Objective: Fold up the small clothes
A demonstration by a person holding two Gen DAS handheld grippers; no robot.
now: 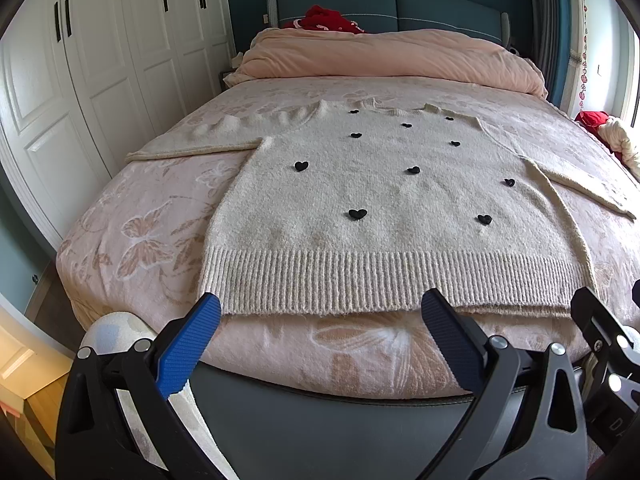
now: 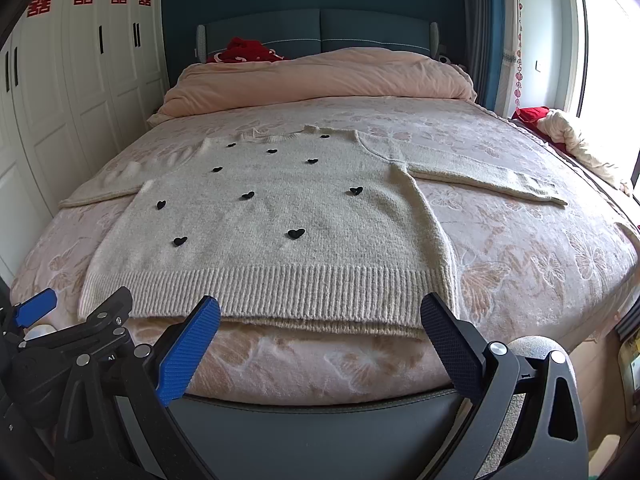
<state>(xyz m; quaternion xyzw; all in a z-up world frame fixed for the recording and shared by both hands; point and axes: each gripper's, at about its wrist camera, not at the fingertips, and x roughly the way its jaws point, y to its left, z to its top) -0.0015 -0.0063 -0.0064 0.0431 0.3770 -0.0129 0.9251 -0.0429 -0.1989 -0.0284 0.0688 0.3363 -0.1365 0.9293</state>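
Note:
A cream knit sweater [image 1: 380, 200] with small black hearts lies flat, front up, on the bed; it also shows in the right wrist view [image 2: 280, 232]. Its ribbed hem faces me at the bed's foot, and both sleeves spread out to the sides. My left gripper [image 1: 320, 308] is open and empty, hovering just in front of the hem's left half. My right gripper [image 2: 320, 308] is open and empty, just in front of the hem's right half. The two grippers are side by side; the right one's edge shows in the left wrist view [image 1: 600, 332].
The bed has a pink floral cover [image 1: 140, 240] and a dark footboard [image 1: 320, 420]. A rolled pink duvet [image 1: 392, 56] and red cloth [image 1: 328, 18] lie at the headboard. White wardrobes [image 1: 80, 100] stand on the left. Bundled clothes [image 2: 572, 140] lie by the window on the right.

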